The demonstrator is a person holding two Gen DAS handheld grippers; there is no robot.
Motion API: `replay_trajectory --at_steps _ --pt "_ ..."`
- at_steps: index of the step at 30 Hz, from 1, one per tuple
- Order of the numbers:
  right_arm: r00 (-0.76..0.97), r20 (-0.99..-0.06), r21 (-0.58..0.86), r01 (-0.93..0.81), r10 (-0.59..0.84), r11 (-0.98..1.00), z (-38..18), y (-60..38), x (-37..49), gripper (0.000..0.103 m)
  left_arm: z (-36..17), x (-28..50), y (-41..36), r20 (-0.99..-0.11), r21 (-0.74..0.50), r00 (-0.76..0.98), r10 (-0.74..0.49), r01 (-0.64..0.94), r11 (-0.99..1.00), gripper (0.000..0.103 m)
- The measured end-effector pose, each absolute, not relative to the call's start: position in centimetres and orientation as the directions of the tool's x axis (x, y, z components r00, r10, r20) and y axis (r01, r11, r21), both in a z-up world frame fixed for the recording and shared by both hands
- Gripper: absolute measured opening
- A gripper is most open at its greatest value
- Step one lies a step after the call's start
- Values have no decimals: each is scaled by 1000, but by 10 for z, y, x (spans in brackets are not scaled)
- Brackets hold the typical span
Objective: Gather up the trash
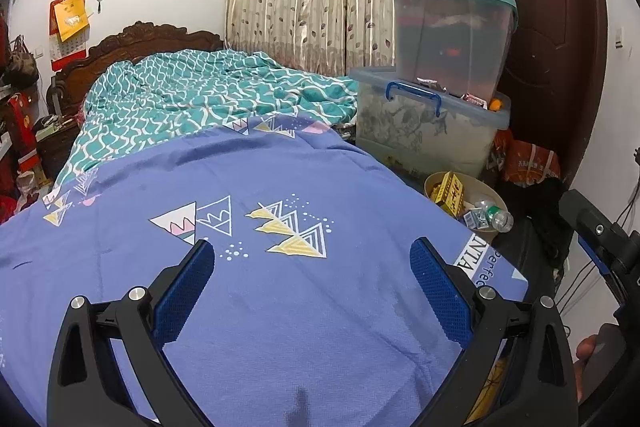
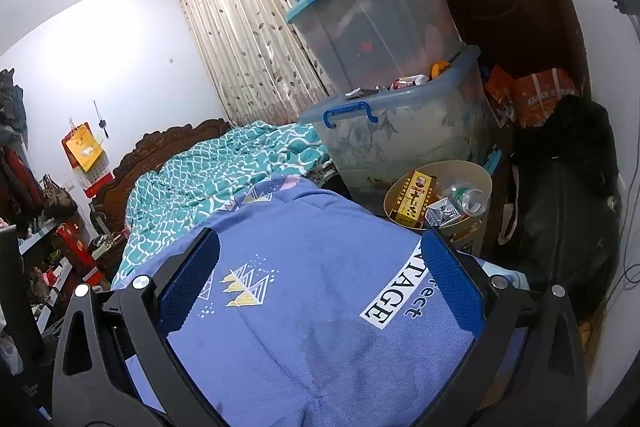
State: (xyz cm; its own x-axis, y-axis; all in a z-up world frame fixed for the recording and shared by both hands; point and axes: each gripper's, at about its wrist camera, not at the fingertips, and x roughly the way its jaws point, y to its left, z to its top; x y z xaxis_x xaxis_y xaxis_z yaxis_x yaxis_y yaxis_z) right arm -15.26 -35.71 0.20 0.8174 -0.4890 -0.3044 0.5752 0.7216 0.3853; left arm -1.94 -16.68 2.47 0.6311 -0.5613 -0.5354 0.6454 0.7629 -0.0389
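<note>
**Trash bin sits off the bed's right edge, nearer the right gripper**

The left gripper (image 1: 312, 259) hangs over the blue bedspread (image 1: 280, 307) with its jaws spread wide and nothing between them. The right gripper (image 2: 320, 251) is likewise fully open and empty over the same cover. The task's things lie ahead and to the right of both: a beige bin (image 2: 486, 179) on the floor just beside the bed, already holding a yellow box (image 2: 412, 201), a small carton (image 2: 442, 213) and a clear bottle (image 2: 466, 199) lying on its side, neck toward the cameras. I judge the right hand the nearer one.

The right wrist view looks down into the bin; the left wrist view shows only its far rim (image 1: 452, 177), but also catches the other gripper at its right edge. Neither view shows loose trash on the bed.
</note>
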Motion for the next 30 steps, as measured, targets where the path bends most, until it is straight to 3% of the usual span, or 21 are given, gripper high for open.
replay_trajectory --at_steps 30 --pt "818 -321 397 574 -477 717 1 -359 -154 100 35 -25 -159 -483 -40 665 -570 634 772 94"
